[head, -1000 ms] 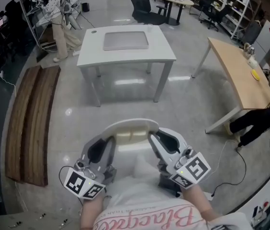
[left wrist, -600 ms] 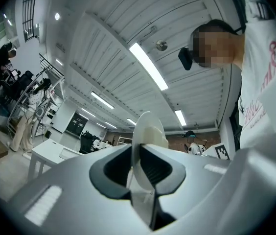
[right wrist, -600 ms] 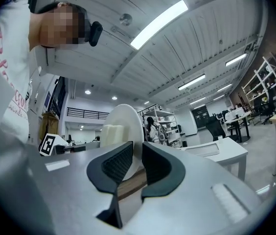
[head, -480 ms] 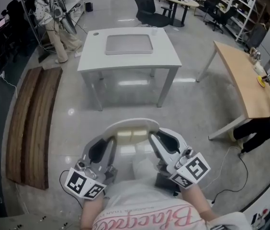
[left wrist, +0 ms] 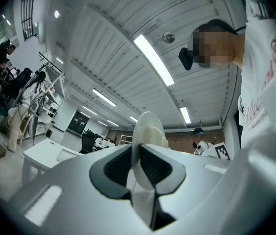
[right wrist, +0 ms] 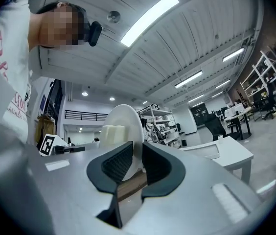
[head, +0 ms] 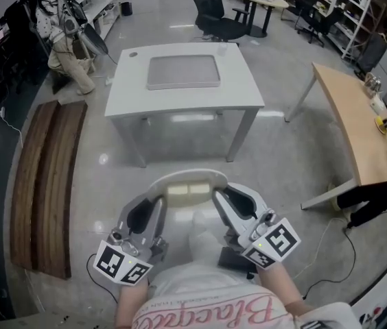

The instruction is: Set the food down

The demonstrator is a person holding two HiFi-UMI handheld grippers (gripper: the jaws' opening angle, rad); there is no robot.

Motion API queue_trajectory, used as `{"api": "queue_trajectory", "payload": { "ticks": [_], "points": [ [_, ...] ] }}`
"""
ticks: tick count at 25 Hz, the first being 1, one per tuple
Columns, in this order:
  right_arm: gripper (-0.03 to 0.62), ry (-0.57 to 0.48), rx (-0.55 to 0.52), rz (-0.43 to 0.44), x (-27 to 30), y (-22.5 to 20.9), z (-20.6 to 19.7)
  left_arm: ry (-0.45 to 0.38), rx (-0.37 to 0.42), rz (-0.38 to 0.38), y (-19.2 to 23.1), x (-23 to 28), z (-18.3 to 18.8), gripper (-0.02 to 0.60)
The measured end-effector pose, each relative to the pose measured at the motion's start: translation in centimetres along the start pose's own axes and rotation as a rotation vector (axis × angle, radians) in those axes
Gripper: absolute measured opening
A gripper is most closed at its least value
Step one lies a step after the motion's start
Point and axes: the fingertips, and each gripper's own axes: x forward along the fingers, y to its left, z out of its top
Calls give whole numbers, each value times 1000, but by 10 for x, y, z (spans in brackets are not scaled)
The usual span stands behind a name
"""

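ahead: bare floor (head: pixel 97 184) | white table (head: pixel 128 81): grey mat (head: pixel 183 72) centre (edges free) | left: wooden planks (head: pixel 42 184)

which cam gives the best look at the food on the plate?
Head view: it looks down onto the plate, so the food shows as two pale blocks side by side. Left gripper view has the plate edge-on, only a sliver of food past it. Right gripper view shows the blocks from the side.

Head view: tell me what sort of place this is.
Probably an open-plan lab or workshop office: a white table, black office chairs, metal shelving along the wall and a polished concrete floor.
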Motion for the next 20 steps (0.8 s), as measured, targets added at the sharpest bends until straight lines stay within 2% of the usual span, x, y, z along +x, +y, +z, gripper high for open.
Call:
{"api": "queue_trajectory", "payload": {
  "ticks": [14, 20],
  "points": [
    [46, -4, 7, 60, 74, -93, 23, -12, 23, 52, 62, 96, 5, 40],
    [48, 3, -6, 69, 90, -127, 33, -19, 34, 60, 74, 131, 4, 40]
  ]
}}
